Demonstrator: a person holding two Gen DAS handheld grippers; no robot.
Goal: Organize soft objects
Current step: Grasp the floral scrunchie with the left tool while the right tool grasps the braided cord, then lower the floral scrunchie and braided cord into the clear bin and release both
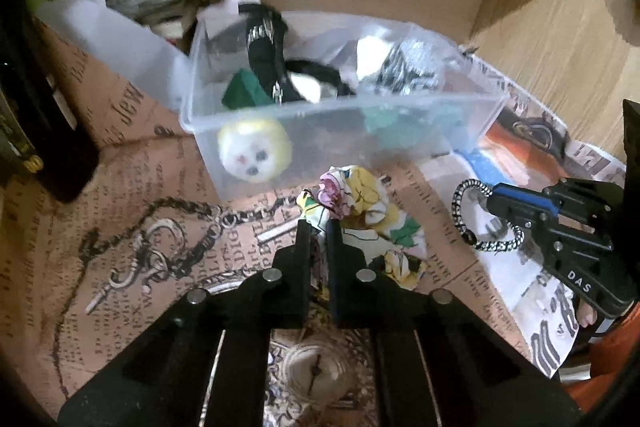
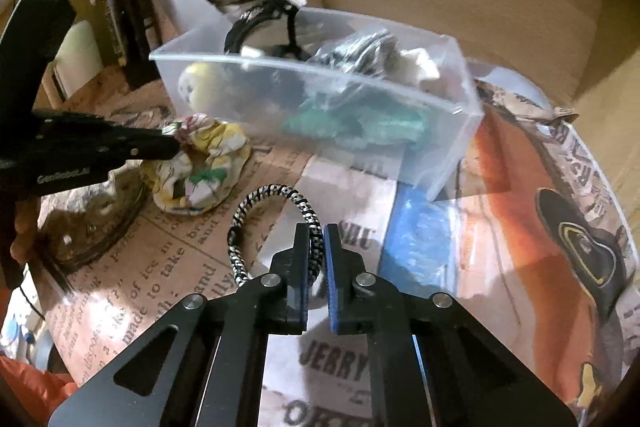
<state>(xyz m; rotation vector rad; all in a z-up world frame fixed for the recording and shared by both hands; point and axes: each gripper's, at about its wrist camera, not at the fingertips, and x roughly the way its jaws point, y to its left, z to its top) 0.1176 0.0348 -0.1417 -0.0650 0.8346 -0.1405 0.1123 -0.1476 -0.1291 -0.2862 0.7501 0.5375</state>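
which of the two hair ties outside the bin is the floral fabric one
The floral scrunchie, pinched by the left claw. The other, held by the right claw, is a thin black-and-white braided elastic loop.

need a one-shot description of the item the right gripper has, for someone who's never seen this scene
Start at the clear plastic bin on the newspaper-covered table. Just in front of it, right of the crumpled floral cloth that the left gripper pinches, the right gripper is shut on a braided cord loop. It is the only black-and-white speckled ring outside the bin.
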